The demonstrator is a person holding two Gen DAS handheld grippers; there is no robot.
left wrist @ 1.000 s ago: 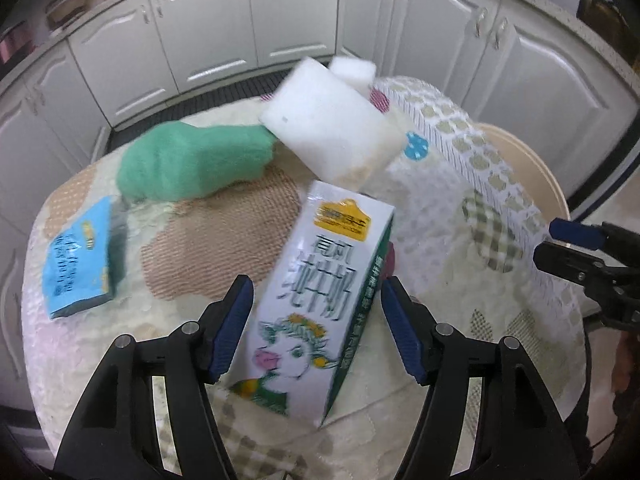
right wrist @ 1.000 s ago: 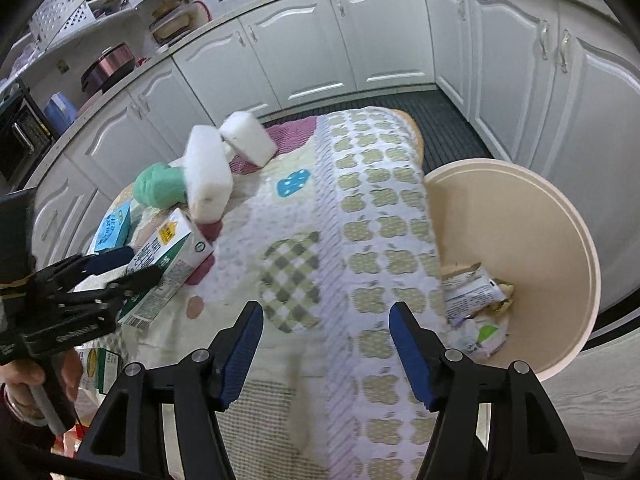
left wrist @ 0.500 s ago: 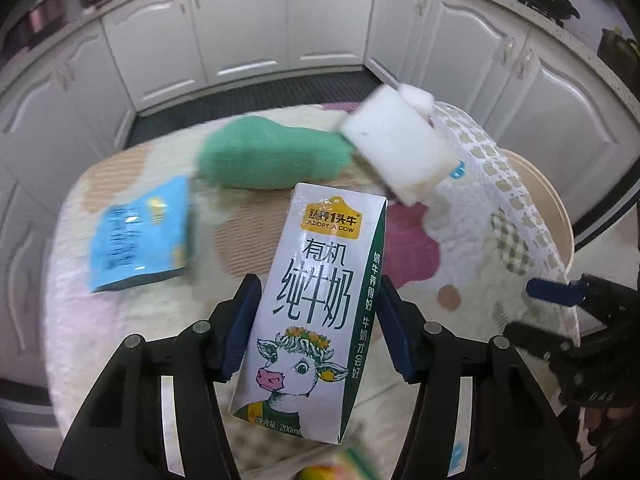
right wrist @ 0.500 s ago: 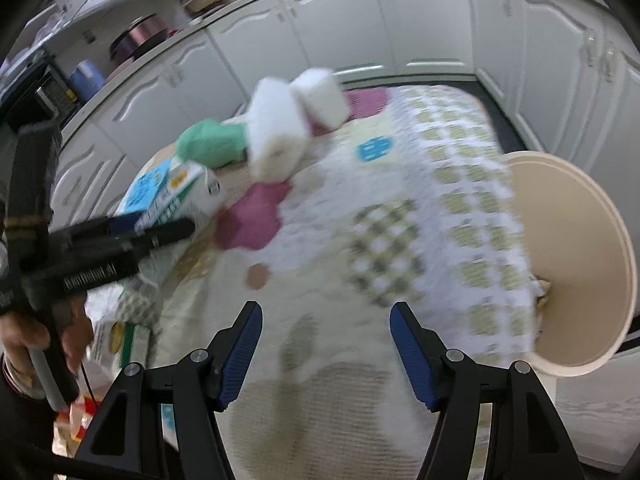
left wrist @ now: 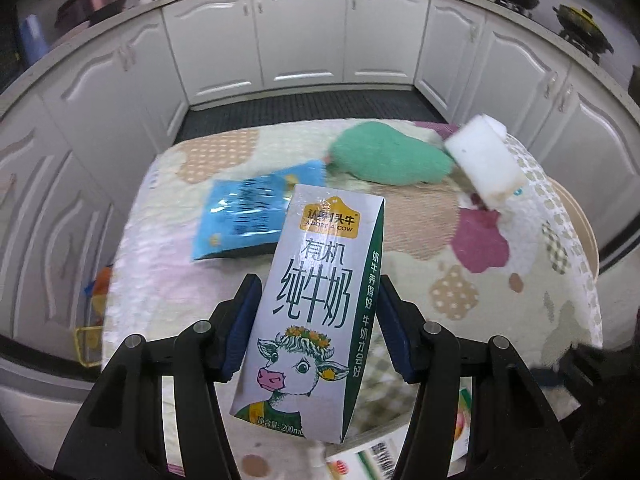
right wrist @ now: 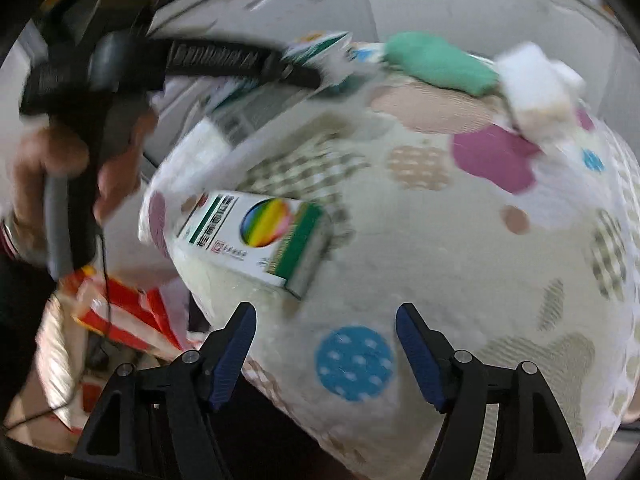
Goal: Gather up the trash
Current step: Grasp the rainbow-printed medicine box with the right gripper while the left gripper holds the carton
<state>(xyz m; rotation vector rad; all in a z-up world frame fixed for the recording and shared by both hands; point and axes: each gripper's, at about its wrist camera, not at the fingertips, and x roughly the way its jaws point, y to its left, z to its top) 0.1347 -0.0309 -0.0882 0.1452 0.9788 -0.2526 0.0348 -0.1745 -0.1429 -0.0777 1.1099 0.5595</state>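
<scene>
My left gripper (left wrist: 316,330) is shut on a white milk carton (left wrist: 316,304) with a cow picture and holds it upright above the table. A blue packet (left wrist: 252,210) lies on the patterned tablecloth (left wrist: 472,280) behind it. My right gripper (right wrist: 324,354) is open and empty over the near side of the table. A white and green box (right wrist: 260,236) with a rainbow circle lies just ahead of it. The left gripper (right wrist: 316,74) with the carton also shows in the right wrist view at upper left.
A green cloth (left wrist: 388,156) and white foam blocks (left wrist: 484,160) lie at the table's far side. The rim of a beige bin (left wrist: 580,228) shows past the table's right edge. Red and white bags (right wrist: 120,312) lie on the floor at left. White cabinets (left wrist: 300,40) surround the table.
My left gripper closed on the milk carton and lifted it off the table. My right gripper swung left, away from the bin, towards the rainbow box.
</scene>
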